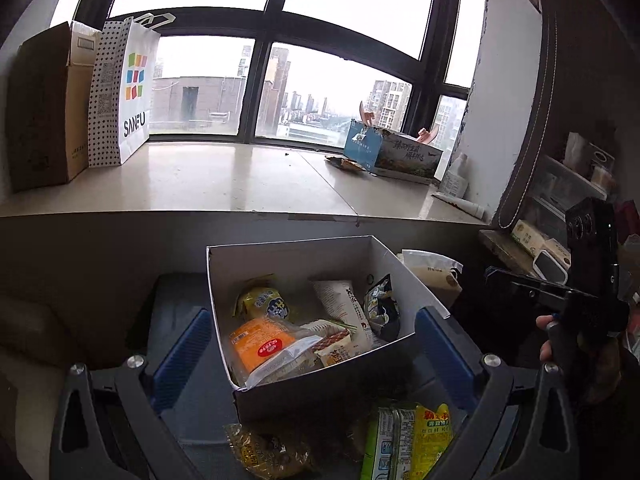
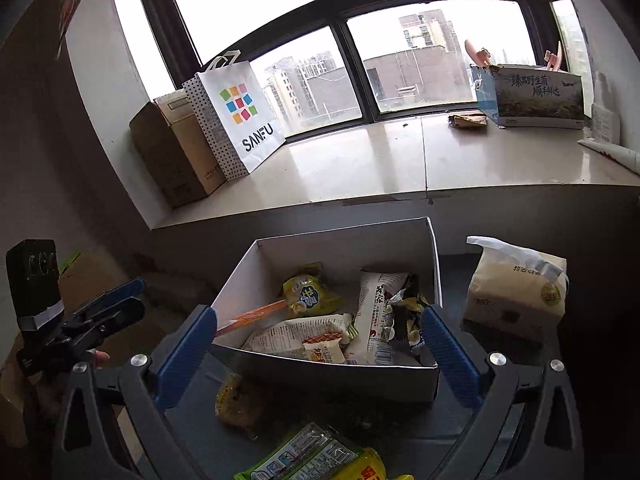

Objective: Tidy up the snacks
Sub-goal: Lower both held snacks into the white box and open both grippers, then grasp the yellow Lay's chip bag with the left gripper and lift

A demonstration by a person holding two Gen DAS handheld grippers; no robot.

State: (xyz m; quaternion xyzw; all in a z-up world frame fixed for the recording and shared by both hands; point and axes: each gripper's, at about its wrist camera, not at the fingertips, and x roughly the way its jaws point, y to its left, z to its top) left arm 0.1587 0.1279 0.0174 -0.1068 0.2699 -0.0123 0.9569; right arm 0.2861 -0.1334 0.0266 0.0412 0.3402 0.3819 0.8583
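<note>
Several snack packets are found inside the white box (image 1: pixel 296 264), two packets at lower frame (image 1: pixel 412 440) are left out, and both grippers (image 1: pixel 312 344) (image 2: pixel 320 352) are released, empty.

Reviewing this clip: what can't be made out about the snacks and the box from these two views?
- Green-and-yellow packet: cut off by the bottom edge in both views.
- Snacks at the bottom of the white box: hidden by the packets on top and, in the right wrist view, its near wall.
- Brown bag in front of the box: dark, contents unreadable.
- Cream pouch: small print unreadable.
</note>
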